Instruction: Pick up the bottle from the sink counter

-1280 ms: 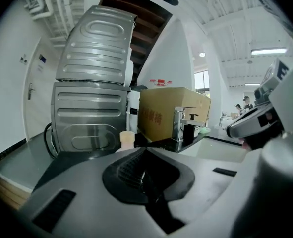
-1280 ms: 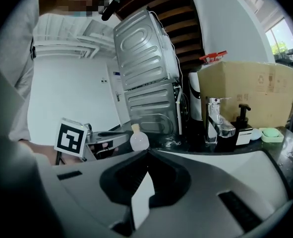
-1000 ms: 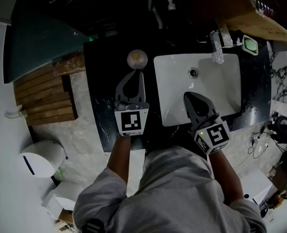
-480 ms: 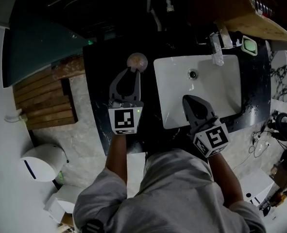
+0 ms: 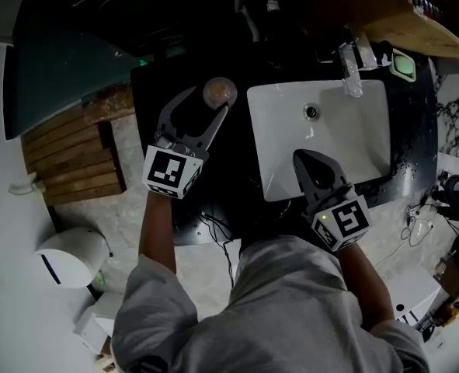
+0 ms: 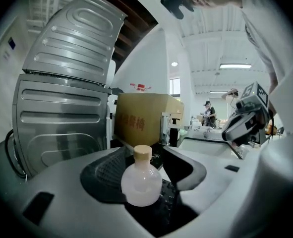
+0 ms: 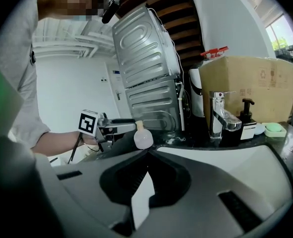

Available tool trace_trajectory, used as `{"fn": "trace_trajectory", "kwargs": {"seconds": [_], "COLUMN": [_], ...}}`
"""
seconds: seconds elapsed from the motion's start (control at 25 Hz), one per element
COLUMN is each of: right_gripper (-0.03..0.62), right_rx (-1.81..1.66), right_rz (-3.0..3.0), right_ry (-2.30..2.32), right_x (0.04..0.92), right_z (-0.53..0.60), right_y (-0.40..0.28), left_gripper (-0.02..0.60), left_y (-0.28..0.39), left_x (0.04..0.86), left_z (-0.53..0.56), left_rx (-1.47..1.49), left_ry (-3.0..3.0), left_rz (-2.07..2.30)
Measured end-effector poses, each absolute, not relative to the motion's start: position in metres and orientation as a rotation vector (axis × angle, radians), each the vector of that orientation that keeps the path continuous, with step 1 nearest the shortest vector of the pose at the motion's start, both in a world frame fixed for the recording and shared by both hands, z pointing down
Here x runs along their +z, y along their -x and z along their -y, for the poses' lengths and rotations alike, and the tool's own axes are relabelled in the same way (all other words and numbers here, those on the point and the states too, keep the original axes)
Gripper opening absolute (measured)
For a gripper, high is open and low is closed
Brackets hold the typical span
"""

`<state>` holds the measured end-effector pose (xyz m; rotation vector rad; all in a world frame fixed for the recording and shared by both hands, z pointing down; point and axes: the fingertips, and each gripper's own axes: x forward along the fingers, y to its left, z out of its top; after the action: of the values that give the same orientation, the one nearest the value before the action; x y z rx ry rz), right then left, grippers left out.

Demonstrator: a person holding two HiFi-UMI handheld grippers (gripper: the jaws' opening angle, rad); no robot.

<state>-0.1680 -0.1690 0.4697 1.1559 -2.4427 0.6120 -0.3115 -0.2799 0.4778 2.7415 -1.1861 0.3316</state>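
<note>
A small round, pale bottle with a tan cap stands upright on the black counter, left of the sink. My left gripper is open; its jaws have just been opening. In the left gripper view the bottle stands between the spread fingers, and neither pad presses on it. My right gripper is shut with nothing in it, above the front of the white basin. From the right gripper view, the bottle and the left gripper show beyond my shut right gripper.
A chrome faucet stands at the back of the basin, with a green soap dish to its right. A soap pump and a cardboard box are behind it. A ribbed metal panel rises beyond the bottle. Wooden slats lie left of the counter.
My left gripper's jaws went from shut to wide open, and its marker cube swung to the left, so the fingers now angle towards the bottle. The right gripper stayed in place.
</note>
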Motion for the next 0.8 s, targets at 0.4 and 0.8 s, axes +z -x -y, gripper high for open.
{"fn": "trace_trajectory", "kwargs": {"seconds": [0.4,0.8], "right_gripper": [0.009,0.009], "right_rx": [0.644,0.654], "right_rz": [2.423,2.412], "right_ry": [-1.157,-1.180], "right_x": [0.473,0.473], "right_z": [0.176,0.178], "right_y": [0.164,0.159], "left_gripper": [0.245,0.245], "left_y": [0.299,0.285], "left_x": [0.491,0.500], "left_z": [0.294,0.303], "left_rx": [0.331,0.340], "left_ry": [-2.747,-2.756], "left_rz": [1.219,1.206]}}
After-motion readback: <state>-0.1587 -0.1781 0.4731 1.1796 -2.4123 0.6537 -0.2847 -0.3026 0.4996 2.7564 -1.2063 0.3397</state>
